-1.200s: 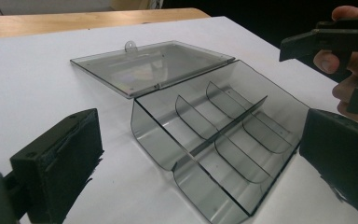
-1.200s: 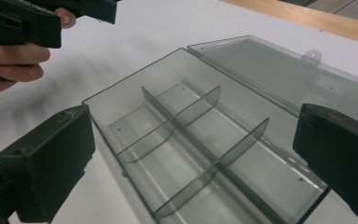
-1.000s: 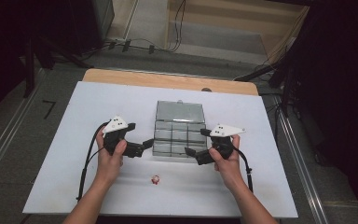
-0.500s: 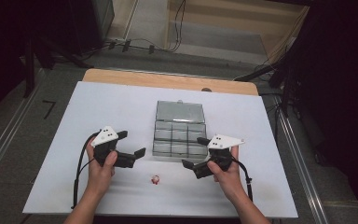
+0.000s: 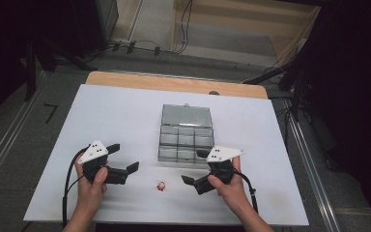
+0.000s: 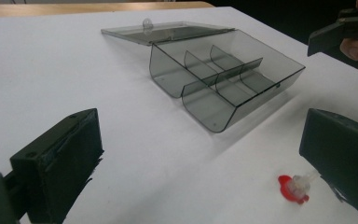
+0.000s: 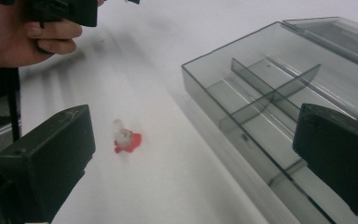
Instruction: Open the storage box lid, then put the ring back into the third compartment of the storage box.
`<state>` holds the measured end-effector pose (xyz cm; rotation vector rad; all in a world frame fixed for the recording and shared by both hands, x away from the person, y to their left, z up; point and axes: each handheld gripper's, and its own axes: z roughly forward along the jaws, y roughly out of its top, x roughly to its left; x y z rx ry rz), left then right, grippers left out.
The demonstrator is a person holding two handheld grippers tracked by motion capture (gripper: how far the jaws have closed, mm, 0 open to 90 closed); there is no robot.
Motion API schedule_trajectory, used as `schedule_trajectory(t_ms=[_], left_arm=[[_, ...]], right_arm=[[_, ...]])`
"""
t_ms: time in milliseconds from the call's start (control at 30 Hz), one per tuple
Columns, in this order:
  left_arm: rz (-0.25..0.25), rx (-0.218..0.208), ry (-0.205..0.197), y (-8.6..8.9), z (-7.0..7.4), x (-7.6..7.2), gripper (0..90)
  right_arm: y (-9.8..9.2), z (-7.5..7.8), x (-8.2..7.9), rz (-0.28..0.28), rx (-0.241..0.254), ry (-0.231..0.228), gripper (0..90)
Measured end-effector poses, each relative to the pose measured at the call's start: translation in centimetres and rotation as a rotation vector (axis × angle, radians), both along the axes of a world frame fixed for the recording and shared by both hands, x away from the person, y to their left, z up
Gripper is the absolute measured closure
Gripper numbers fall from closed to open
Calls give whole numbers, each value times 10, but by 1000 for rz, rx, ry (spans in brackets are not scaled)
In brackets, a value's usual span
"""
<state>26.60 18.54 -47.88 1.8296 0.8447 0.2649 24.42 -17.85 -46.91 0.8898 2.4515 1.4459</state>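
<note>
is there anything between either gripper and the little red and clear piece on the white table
Nothing visible. The small red and clear plastic piece lies alone on the white table, between the open left gripper and open right gripper. The smoky clear compartment box sits beyond it.

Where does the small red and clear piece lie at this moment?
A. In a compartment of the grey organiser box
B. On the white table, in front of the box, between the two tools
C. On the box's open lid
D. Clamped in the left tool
B: the small red and clear piece lies on the bare white table, nearer the person than the organiser box, between the open left tool and right tool.
</note>
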Motion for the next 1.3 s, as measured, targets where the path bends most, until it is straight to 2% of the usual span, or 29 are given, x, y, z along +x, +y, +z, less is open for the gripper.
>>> schedule_trajectory(t_ms=[233, 600, 667, 733, 833, 933, 967, 1100, 1300], left_arm=[[24, -42, -8, 17, 3, -1, 0], [44, -28, -3, 34, -6, -6, 0], [49, -24, -6, 35, -10, -4, 0], [52, -1, -6, 34, -12, -3, 0], [40, -8, -8, 33, -14, -3, 0], [49, -12, -6, 33, -15, -3, 0], [50, -16, -7, 33, -16, -3, 0], [55, -26, 2, 34, -18, -1, 0], [45, -25, 5, 33, -19, -1, 0]], right_arm=[[14, -3, -3, 32, -33, 19, 0], [41, -9, -13, 96, -61, 45, 0], [44, -10, -14, 89, -51, 55, 39], [47, -11, -15, 85, -59, 58, 74], [50, -13, -17, 59, -67, 70, 191], [53, -16, -18, 46, -90, 76, 308], [54, -17, -18, 52, -86, 82, 348], [60, -21, -22, 85, -118, 78, 435], [68, -25, -21, 91, -138, 65, 555]])
